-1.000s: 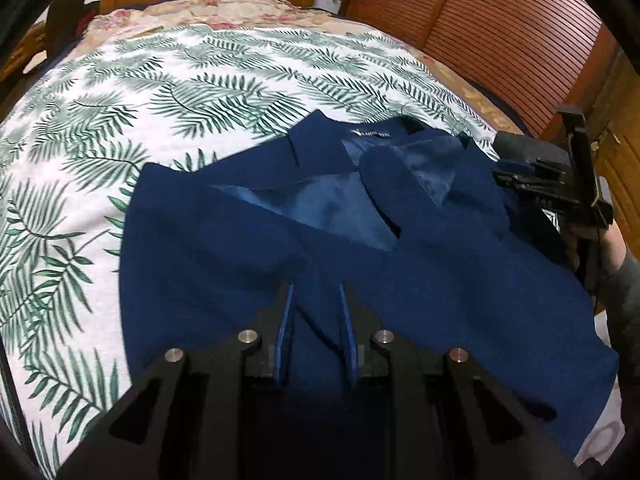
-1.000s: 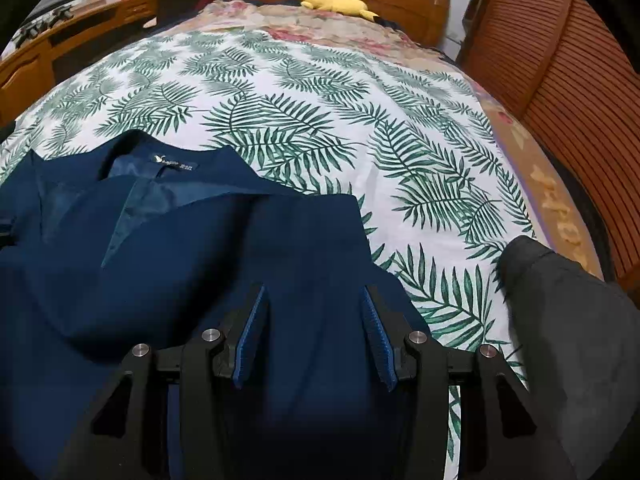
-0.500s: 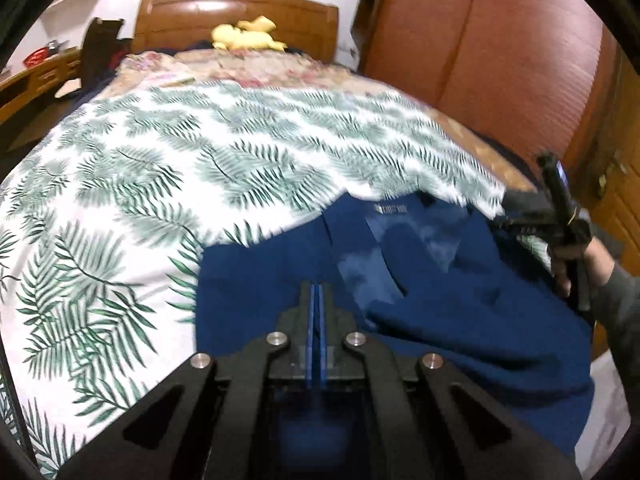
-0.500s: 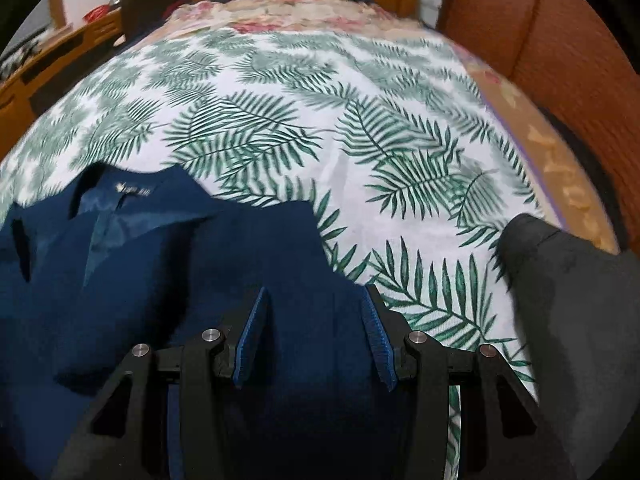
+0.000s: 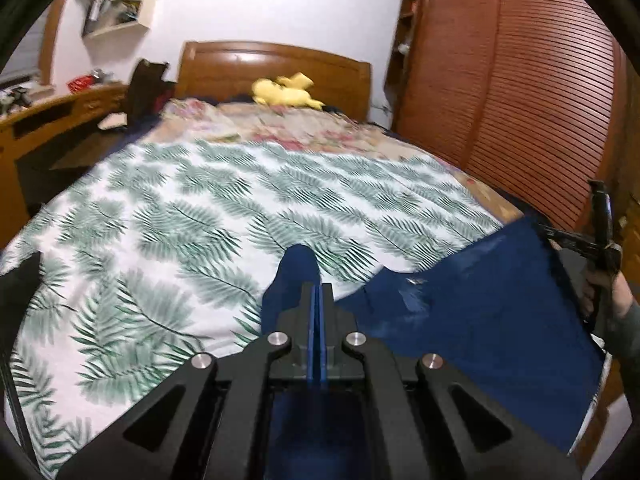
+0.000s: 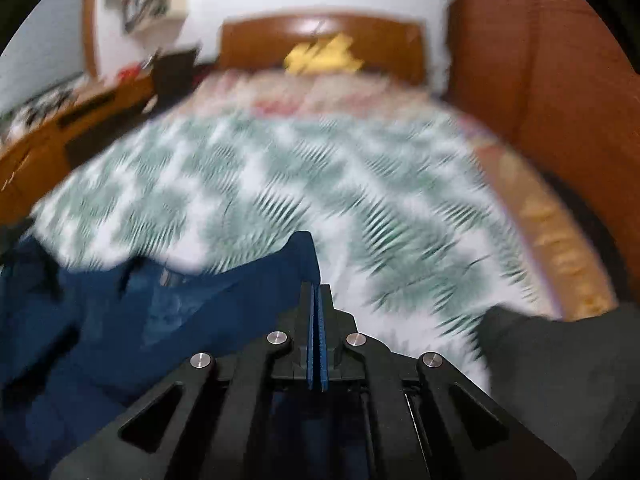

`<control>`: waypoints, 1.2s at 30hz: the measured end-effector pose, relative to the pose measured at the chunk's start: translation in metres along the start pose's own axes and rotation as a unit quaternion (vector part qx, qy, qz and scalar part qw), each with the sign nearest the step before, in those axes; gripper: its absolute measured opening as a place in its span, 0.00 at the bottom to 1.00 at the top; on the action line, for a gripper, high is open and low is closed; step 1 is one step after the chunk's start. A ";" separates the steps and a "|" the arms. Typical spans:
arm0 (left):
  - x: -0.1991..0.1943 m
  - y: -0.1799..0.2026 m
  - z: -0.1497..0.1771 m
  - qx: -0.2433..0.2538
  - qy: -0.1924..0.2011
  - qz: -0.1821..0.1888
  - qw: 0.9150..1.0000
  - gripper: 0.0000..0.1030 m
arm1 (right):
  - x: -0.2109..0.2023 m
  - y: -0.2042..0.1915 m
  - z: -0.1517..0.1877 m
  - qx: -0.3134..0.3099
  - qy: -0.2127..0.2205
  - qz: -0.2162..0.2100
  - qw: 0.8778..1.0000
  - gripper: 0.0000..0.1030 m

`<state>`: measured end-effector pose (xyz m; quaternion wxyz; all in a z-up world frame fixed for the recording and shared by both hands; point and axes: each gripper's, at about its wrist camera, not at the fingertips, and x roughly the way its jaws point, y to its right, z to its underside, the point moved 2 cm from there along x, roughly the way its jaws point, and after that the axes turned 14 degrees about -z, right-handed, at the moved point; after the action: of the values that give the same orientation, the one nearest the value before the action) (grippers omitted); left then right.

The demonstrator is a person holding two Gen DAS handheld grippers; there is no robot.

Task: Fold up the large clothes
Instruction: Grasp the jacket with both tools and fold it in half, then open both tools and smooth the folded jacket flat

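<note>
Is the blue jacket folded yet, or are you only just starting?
Just starting. Done so far: the left hand-held gripper and the right hand-held gripper are each shut on an edge of the blue jacket. In hand: the jacket hangs stretched between them, lifted above the leaf-print bedspread. Left to do: every fold; no neat fold shows, and the right view is blurry.

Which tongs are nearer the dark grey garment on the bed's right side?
Right. The right tongs, shut on the blue jacket, sit left of the dark grey garment; the left tongs grip the jacket's far side, further left.
</note>
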<state>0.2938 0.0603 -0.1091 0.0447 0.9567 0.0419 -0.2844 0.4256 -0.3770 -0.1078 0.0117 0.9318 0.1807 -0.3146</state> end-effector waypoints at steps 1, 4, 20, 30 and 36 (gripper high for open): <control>0.002 -0.003 -0.001 -0.002 -0.002 -0.001 1.000 0.00 | -0.003 0.011 -0.001 0.017 0.004 0.025 1.000 0.00; 0.013 -0.009 0.002 -0.004 -0.015 -0.005 1.000 0.00 | 0.009 0.029 0.005 0.028 -0.026 0.068 0.997 0.00; -0.013 -0.002 0.012 0.032 -0.046 0.011 0.998 0.08 | -0.005 -0.017 0.035 -0.026 -0.084 0.037 0.995 0.46; -0.064 0.031 0.019 0.079 -0.020 0.044 0.996 0.10 | -0.040 -0.147 0.082 -0.077 -0.099 -0.122 0.985 0.46; -0.090 0.033 0.035 0.088 -0.018 0.043 0.995 0.10 | -0.043 -0.210 0.101 -0.082 -0.112 -0.198 0.970 0.46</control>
<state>0.2030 0.0185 -0.0866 -0.0268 0.9527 -0.0248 -0.3018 0.2634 -0.2084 -0.1439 0.0459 0.8323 0.3845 -0.3966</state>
